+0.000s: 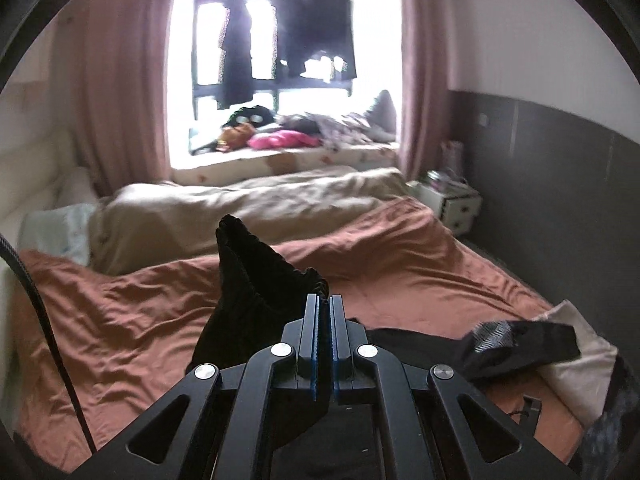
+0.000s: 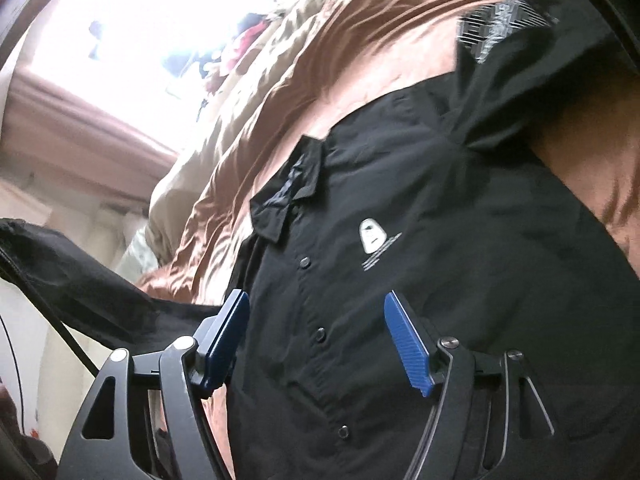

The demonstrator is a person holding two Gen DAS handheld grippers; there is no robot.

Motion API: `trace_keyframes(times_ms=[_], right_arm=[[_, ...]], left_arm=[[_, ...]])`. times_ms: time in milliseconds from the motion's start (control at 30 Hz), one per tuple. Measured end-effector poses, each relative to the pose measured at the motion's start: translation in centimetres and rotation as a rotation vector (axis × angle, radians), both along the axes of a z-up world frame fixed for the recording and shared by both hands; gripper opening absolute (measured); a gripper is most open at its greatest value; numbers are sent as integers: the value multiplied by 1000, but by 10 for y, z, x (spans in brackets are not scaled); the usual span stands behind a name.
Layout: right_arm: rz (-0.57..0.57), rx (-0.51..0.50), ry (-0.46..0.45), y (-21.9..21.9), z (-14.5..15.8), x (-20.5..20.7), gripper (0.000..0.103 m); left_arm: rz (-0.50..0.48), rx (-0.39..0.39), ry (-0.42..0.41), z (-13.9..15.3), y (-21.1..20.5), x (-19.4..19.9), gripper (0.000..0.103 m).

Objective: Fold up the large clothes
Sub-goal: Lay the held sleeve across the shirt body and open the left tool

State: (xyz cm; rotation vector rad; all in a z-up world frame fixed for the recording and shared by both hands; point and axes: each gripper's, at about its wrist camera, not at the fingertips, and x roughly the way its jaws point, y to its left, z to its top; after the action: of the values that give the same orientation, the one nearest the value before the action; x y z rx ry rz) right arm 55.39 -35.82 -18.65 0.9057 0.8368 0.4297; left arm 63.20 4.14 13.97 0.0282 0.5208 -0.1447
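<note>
Shirt (image 2: 420, 264) of black cloth, buttoned down the front with a small white emblem on the chest, lay face up and mostly spread on the rust-brown bedsheet (image 1: 400, 264), near the foot end of that sheet. Its collar (image 2: 288, 196) sat rumpled, and its far sleeve (image 2: 516, 36), with a grey-white print, stretched out flat across the sheet. In the left wrist view that same printed sleeve end (image 1: 496, 332) reached toward a pale pillow (image 1: 576, 356) at the sheet's right edge.

Folding had, by my reading, only just begun. The left gripper (image 1: 324, 300) had its jaws closed on a black piece of the garment, most likely the near sleeve or side edge (image 1: 256, 264), and held it lifted above the sheet, the cloth standing up in a peak. The right gripper (image 2: 316, 304) hovered over the button placket with its blue pads (image 2: 406, 340) standing wide apart and no cloth caught between them.

No crease or stacked layer showed on the body of the garment. What seemed left: bring the lifted side in over the chest, do the same with the printed sleeve, then fold the length. Whether the hem lay straight could not be told, as it was out of view.
</note>
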Motion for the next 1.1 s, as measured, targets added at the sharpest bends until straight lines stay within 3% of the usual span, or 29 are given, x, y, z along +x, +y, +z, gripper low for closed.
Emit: trace_keyframes(times_ms=[200, 333, 367, 400, 467, 500, 700, 900, 1100], right_arm=[[-75, 47, 38, -27, -11, 4, 69], [-109, 57, 56, -38, -14, 4, 69], [-115, 58, 58, -39, -15, 3, 69], [-121, 58, 62, -41, -15, 3, 69], [-130, 57, 68, -43, -17, 4, 69], [-132, 56, 72, -44, -18, 5, 69], [-134, 67, 111, -50, -28, 11, 69], [-124, 134, 146, -58, -44, 22, 69], [-127, 119, 121, -68, -56, 38, 69]], left_arm=[[-116, -34, 69, -36, -47, 34, 4], [-204, -55, 169, -65, -78, 60, 10], [-236, -63, 211, -73, -83, 65, 21], [-250, -64, 236, -80, -87, 68, 40], [-248, -50, 229, -89, -85, 67, 66], [-241, -41, 217, -92, -83, 64, 74], [-148, -33, 242, -125, -38, 57, 75], [9, -46, 298, -172, 38, 40, 75], [133, -76, 340, -213, 98, 24, 75]])
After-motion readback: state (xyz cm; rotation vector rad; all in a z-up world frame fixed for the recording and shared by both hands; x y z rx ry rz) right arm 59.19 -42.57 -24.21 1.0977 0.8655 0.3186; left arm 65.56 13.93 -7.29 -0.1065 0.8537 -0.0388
